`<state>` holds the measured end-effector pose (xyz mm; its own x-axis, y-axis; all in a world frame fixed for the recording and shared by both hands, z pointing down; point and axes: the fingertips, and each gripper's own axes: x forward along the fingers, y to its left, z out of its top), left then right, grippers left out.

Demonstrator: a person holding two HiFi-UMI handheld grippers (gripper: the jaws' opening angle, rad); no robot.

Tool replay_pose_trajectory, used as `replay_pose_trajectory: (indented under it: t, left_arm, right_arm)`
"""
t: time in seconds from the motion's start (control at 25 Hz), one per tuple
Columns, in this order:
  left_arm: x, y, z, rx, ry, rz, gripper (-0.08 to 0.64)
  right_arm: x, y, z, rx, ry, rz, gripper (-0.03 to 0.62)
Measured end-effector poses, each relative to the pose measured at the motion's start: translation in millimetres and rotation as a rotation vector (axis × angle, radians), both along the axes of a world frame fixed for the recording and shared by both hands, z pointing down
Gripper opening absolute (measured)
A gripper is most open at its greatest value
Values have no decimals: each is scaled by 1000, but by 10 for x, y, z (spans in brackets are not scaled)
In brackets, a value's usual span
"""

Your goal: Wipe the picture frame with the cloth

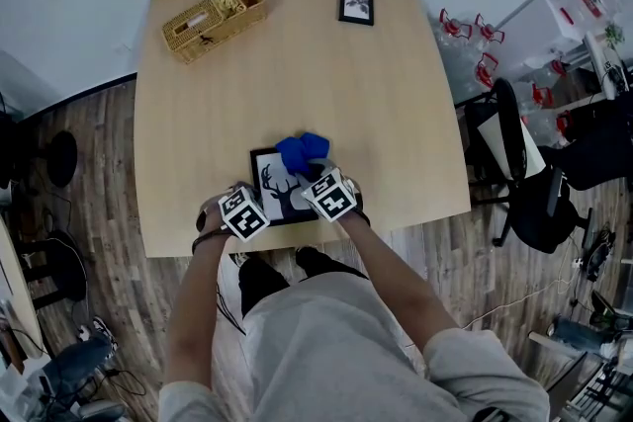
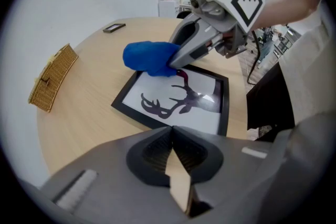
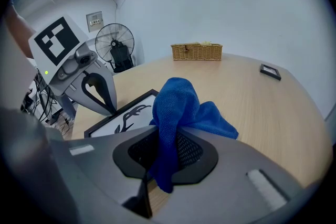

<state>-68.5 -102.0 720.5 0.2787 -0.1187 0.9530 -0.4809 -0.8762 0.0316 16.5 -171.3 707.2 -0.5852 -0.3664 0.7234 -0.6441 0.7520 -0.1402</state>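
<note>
1. Desk [image 1: 297,74]: a pale wood top. A wicker basket [image 1: 213,20] sits at 11 o'clock and a small frame [image 1: 356,5] at 1 o'clock, both well apart from the work.

2. Picture frame [image 1: 272,178]: it lies flat at the desk's 6 o'clock edge, just beside the person, with a black border and a deer silhouette. Risk: a stroke drawn toward 6 o'clock could slide it over the edge, as little desk shows behind it.

3. Cloth [image 3: 181,107]: blue and bunched, it rests on the frame's 1 o'clock corner. Much of the frame face is uncovered, so I judge the wiping far from complete.

4. Right gripper [image 3: 167,134]: its fingers are closed on one fold of the cloth, and the rest hangs loose ahead. Risk: drag across the frame face could pull that fold out. If the wad thins, the hard finger tips could scrape the frame face.

5. Left gripper [image 2: 171,131]: its fingers are together with nothing between them, and the tips are at the frame's 7 o'clock corner. Contact looks likely but I cannot confirm it. Risk: this is at most a press, not a clamp. A sideways wipe from the far corner could pivot the frame around that point or skid it free.
</note>
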Motion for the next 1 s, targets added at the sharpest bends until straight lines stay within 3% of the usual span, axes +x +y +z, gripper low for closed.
replay_pose_trajectory:
  t: [0.52, 1.0]
  left_arm:
    - [24, 11, 5, 9, -17, 25, 54]
    - [18, 2, 3, 24, -20, 3, 54]
  right_arm:
    - [89, 547, 6, 2, -4, -74, 55]
    - [153, 981, 36, -59, -26, -115, 55]
